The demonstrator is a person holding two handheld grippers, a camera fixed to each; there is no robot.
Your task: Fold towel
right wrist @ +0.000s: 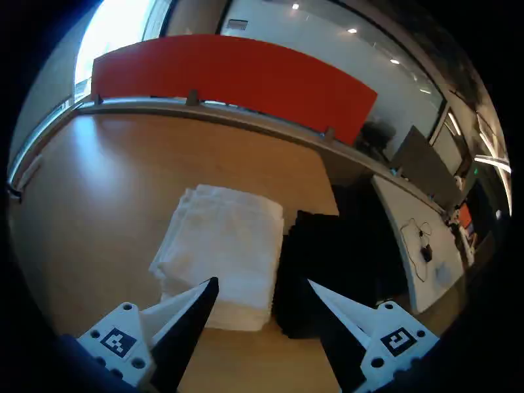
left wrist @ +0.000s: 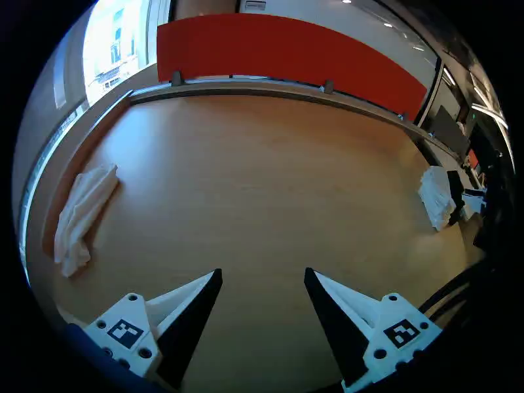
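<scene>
In the left gripper view, a crumpled white towel (left wrist: 82, 216) lies at the table's far left edge, and a stack of folded white towels (left wrist: 437, 196) sits at the far right. My left gripper (left wrist: 263, 276) is open over bare wood, holding nothing. In the right gripper view, the folded white towels (right wrist: 223, 252) lie stacked just ahead of my right gripper (right wrist: 262, 283), which is open with nothing between its fingers. The stack sits mostly in front of the left finger.
The wooden table (left wrist: 262, 177) is backed by a red divider panel (left wrist: 288, 56). A black folded pile (right wrist: 314, 275) lies against the white stack's right side. Past the table's right edge stand a white desk (right wrist: 419, 242) with cables and dark monitors (right wrist: 426, 164).
</scene>
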